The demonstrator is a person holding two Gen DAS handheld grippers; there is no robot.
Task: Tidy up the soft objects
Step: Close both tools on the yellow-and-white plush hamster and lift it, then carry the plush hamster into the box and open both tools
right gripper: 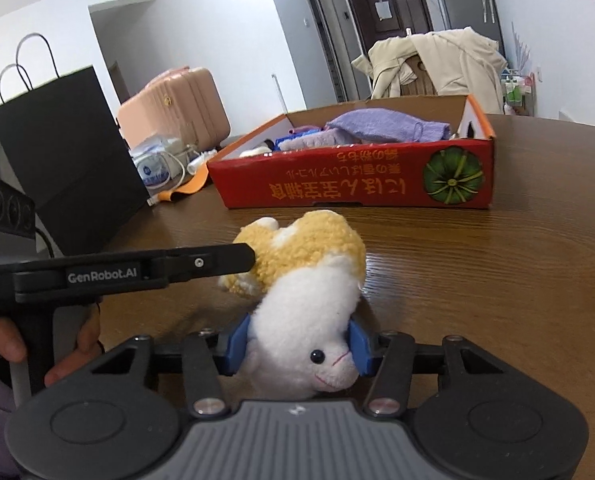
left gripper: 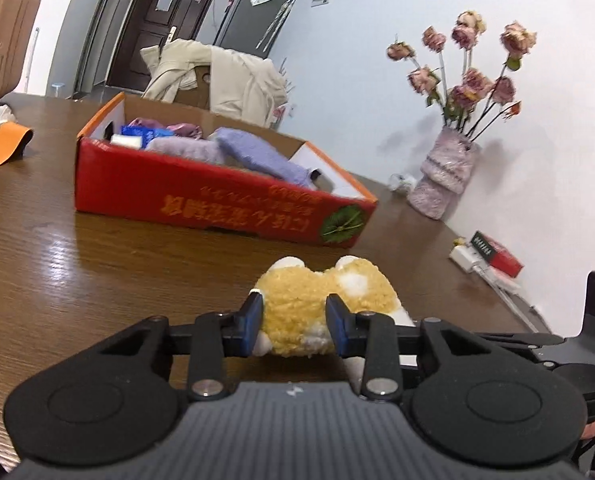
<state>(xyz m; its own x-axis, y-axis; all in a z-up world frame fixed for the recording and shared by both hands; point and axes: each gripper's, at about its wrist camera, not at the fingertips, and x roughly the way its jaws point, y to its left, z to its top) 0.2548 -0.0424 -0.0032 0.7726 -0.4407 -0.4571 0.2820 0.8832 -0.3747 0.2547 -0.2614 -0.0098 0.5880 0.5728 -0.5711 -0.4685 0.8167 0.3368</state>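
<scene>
Right wrist view shows both claws pinching the plush: your right claw its white head, your left claw its yellow back, mid-counter. Lift together toward the box, without stretching it.

Yellow-and-white plush toy; red box with orange lettering, lilac towels inside

Both wrist cameras sitting low over the table, looking forward along their fingers, close on the plush, sharing the red box beyond
</scene>
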